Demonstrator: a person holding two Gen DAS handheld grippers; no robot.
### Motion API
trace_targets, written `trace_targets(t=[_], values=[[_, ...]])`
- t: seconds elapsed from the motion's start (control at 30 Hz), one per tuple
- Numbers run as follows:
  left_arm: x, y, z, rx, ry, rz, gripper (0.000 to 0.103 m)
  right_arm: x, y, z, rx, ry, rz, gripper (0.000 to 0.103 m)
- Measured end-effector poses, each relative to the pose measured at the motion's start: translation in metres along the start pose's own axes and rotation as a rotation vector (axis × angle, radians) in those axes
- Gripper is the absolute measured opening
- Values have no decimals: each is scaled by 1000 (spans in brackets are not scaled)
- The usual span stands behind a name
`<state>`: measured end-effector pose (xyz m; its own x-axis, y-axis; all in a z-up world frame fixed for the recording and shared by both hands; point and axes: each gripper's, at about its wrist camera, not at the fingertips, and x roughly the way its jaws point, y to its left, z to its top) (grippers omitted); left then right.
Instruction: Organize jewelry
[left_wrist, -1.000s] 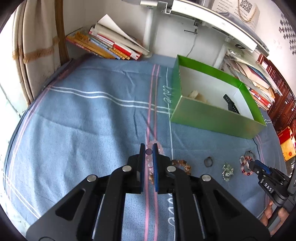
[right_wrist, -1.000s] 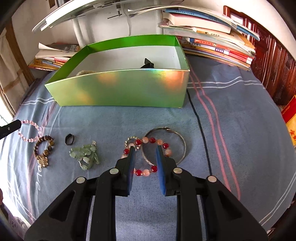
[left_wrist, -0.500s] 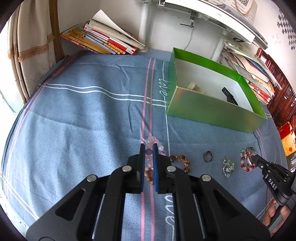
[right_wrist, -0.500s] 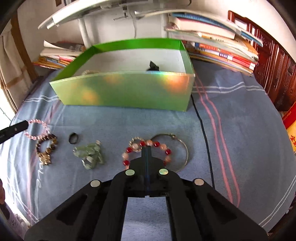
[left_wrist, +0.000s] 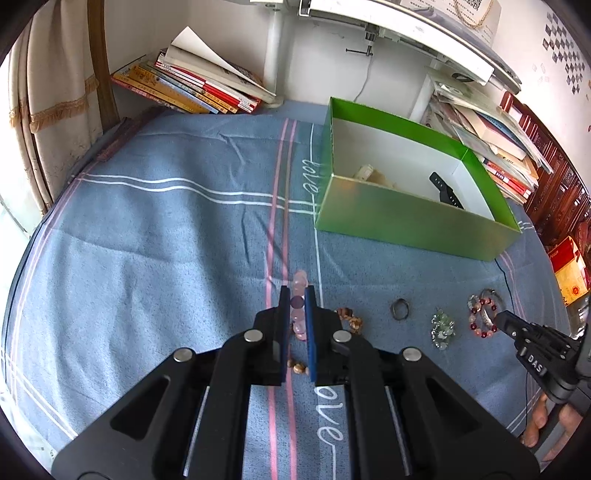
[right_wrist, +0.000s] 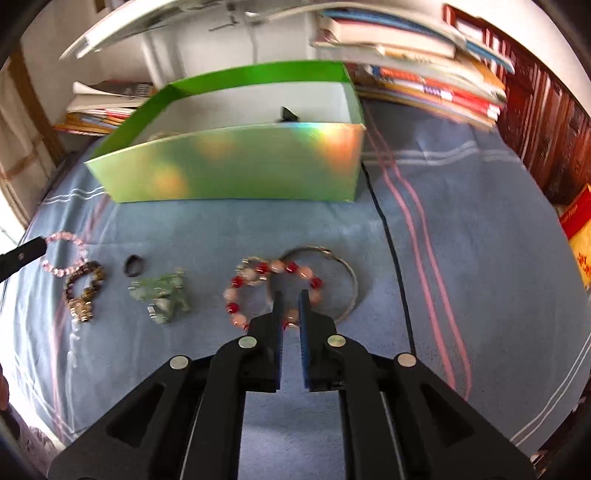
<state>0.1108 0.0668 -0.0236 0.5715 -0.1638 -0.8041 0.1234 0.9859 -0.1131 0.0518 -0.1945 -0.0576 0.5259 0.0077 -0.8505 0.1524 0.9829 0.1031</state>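
My left gripper (left_wrist: 296, 295) is shut on a pink bead bracelet (left_wrist: 298, 306) and holds it above the blue cloth; the bracelet also shows in the right wrist view (right_wrist: 64, 254). My right gripper (right_wrist: 290, 299) is shut on the near edge of a red and peach bead bracelet (right_wrist: 273, 291), which overlaps a silver bangle (right_wrist: 347, 280). A brown bead bracelet (right_wrist: 83, 288), a dark ring (right_wrist: 133, 266) and a green stone piece (right_wrist: 162, 293) lie on the cloth to its left. The green box (left_wrist: 410, 218) stands beyond, holding a black strap (left_wrist: 445, 190) and a pale item.
Stacks of books (left_wrist: 192, 86) lie at the back left and more books (right_wrist: 424, 81) at the back right. A black cable (right_wrist: 391, 258) runs across the cloth right of the bangle. A curtain (left_wrist: 55, 110) hangs at the left.
My left gripper has lifted the pink bracelet off the cloth. My right gripper closed on the red and peach bracelet, and the bracelet has shifted a little with it.
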Motion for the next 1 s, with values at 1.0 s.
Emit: trace_targets(t=[1.0], values=[[-51, -45, 37, 104, -119, -87, 8, -81, 31, 63, -85, -266, 86, 8]])
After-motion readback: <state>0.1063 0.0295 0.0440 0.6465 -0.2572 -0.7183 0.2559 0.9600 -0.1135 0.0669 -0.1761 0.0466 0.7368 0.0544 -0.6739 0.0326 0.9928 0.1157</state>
